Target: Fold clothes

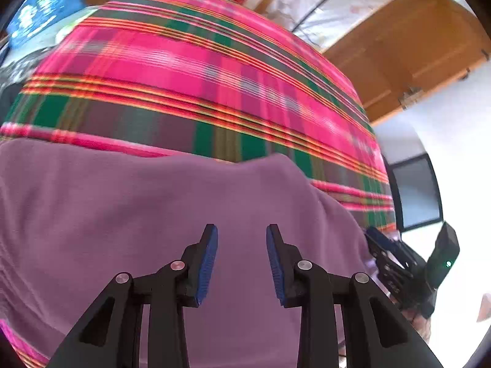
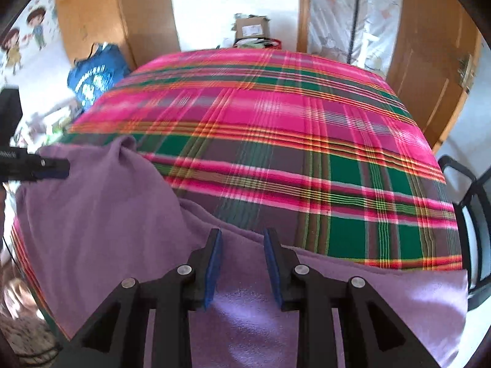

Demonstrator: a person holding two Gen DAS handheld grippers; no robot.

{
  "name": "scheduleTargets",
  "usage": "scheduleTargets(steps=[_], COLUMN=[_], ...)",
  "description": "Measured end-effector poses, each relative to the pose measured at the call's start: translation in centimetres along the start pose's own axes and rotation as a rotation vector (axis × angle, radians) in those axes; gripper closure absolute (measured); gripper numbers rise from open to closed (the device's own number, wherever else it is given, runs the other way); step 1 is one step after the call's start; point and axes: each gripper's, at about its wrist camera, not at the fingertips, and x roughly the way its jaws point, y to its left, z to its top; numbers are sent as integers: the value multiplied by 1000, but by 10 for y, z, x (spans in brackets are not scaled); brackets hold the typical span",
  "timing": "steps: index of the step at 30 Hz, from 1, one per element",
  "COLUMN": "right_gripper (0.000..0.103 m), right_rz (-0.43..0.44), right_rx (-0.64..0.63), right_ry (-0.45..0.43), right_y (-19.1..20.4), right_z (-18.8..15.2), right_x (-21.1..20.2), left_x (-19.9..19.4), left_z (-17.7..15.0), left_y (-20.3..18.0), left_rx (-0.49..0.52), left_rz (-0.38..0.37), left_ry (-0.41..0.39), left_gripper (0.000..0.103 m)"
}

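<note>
A pink, green and orange plaid blanket (image 2: 276, 141) covers a bed, with wooden doors (image 2: 429, 61) and white walls behind. At the bed's far end, a cardboard box (image 2: 251, 27) stands; its contents are unclear. A purple garment (image 2: 107, 214) lies rumpled on the near edge. The left claw (image 1: 241, 236) and right claw (image 2: 242, 239) hover over it, both spread, gripping nothing.

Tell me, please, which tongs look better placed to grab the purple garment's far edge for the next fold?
Probably the right tongs: open, with the purple garment's far edge between their fingertips. The left tongs, also open, hover over flat mid-cloth with no edge between them.
</note>
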Motion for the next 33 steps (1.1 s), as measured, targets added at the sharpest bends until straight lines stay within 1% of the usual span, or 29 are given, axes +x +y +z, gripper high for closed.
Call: scheduleTargets(steps=[6, 15, 17, 19, 20, 21, 22, 24, 27, 29, 30, 31, 33], right_gripper=[74, 76, 80, 89, 90, 91, 97, 100, 101, 101, 101, 101, 101], right_rz=[27, 100, 113, 127, 130, 131, 136, 139, 116, 103, 105, 106, 77], right_rx=[-139, -191, -206, -227, -234, -236, -228, -203, -143, -77, -56, -46, -68], right_ry=[41, 68, 73, 76, 81, 87, 91, 85, 29, -7, -11, -9, -12], right_y=[13, 11, 11, 14, 16, 16, 15, 12, 1, -9, -13, -14, -10], right_z=[3, 5, 4, 4, 5, 6, 8, 10, 13, 18, 19, 18, 18], right_x=[8, 12, 11, 11, 12, 13, 13, 13, 6, 2, 2, 2, 3], left_x=[17, 34, 37, 38, 38, 39, 40, 40, 41, 41, 41, 41, 41], left_z=[-1, 3, 3, 4, 4, 5, 5, 5, 4, 4, 4, 4, 4], left_y=[-25, -32, -34, -34, -34, -34, -35, -35, -34, -32, -32, -31, -31], left_rx=[70, 71, 71, 72, 72, 72, 72, 70, 73, 71, 67, 66, 66], left_rz=[-18, -11, -8, -6, -3, -2, -1, 0, 3, 6, 5, 4, 5], left_ry=[40, 78, 84, 89, 92, 93, 94, 93, 93, 96, 94, 94, 95], left_gripper=[70, 70, 70, 70, 70, 70, 70, 70, 70, 70, 70, 70, 70])
